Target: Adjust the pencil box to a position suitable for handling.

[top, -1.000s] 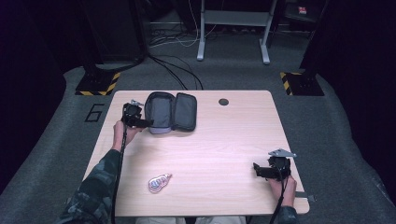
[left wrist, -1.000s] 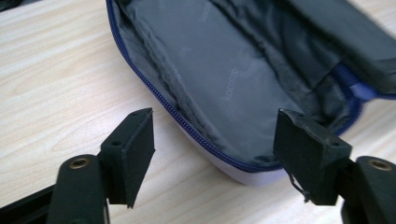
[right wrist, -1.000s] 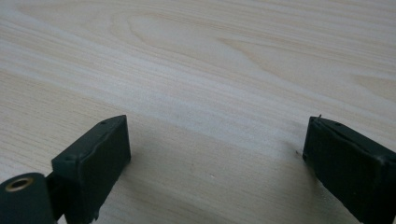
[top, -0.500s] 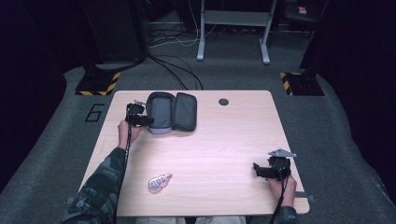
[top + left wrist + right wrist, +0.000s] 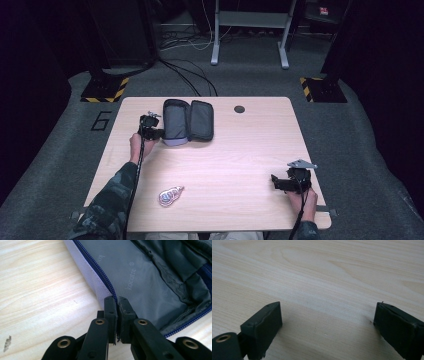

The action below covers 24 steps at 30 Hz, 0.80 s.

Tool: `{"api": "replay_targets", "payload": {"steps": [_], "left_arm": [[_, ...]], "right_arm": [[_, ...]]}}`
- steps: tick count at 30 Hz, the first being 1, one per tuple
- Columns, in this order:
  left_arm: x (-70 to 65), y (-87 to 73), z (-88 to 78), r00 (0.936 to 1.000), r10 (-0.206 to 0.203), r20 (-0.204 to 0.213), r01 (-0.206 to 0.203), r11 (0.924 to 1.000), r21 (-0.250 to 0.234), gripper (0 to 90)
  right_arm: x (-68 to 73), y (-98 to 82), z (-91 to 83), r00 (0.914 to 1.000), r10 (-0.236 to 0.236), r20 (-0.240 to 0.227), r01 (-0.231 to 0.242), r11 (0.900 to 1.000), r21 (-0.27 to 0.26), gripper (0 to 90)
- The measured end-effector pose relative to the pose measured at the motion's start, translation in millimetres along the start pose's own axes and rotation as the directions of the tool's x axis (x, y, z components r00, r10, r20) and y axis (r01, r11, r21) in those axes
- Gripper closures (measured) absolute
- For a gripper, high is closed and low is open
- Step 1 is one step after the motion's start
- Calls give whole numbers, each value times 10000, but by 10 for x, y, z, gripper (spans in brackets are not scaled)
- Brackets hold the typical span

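Nearest, right tool (image 5: 278, 181) resting on the bench (image 5: 250, 150), jaws spread wide, nothing between them. Small packet (image 5: 170, 195) lying near the front edge. Farther off, left tool (image 5: 116, 305) pinched tight on the zipper rim of the open pouch (image 5: 187, 121). Probably steadying the pouch for loading; next, fetching the packet.

black two-jaw grippers (image 5: 159, 133) with brass-ringed screw holes, trailing cables, camouflage sleeve (image 5: 107, 200)

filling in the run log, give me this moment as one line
left gripper: shut on pouch edge | pouch: open, far left | right gripper: open, over bare table | keychain: untouched
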<state>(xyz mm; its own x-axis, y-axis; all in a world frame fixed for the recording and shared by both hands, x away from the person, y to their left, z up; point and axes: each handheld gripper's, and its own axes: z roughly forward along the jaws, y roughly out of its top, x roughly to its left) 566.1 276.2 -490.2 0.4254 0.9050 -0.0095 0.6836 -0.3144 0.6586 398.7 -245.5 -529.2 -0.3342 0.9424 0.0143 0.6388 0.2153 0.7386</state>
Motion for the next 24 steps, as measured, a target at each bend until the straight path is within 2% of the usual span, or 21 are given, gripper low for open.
{"api": "replay_targets", "payload": {"steps": [4,6,8,13,16,19,20,22,24], "left_arm": [[-61,-26,-25,10000,-36,23,36,10000,-46,872],[-70,-26,-42,10000,-60,49,59,10000,76,862],[-88,-36,-64,9994,-224,275,226,9997,-53,846],[-117,-51,-96,9985,-335,434,337,9994,-37,834],[-156,-62,-141,9976,-279,640,271,9995,138,808],[-201,-94,-156,9986,-157,500,153,9999,72,800],[-229,-127,-160,9980,-121,624,109,9998,195,790],[-262,-164,-175,9980,-108,625,105,9999,47,784],[-277,-177,-188,9976,-50,696,42,9999,124,782]], "right_arm": [[0,0,0,10000,-1,0,1,10000,5,78],[1,0,-1,10000,17,3,-17,10000,11,77],[-1,0,-1,10000,4,-3,-4,10000,8,77],[2,0,-1,10000,28,-3,-28,10000,13,77],[1,0,-1,10000,13,-3,-13,10000,9,77],[2,0,-1,10000,29,-3,-29,10000,12,77],[1,0,0,10000,9,-4,-9,10000,7,78],[0,0,0,10000,4,-2,-4,10000,3,77],[0,0,0,10000,10,-4,-10,10000,8,77]]}}
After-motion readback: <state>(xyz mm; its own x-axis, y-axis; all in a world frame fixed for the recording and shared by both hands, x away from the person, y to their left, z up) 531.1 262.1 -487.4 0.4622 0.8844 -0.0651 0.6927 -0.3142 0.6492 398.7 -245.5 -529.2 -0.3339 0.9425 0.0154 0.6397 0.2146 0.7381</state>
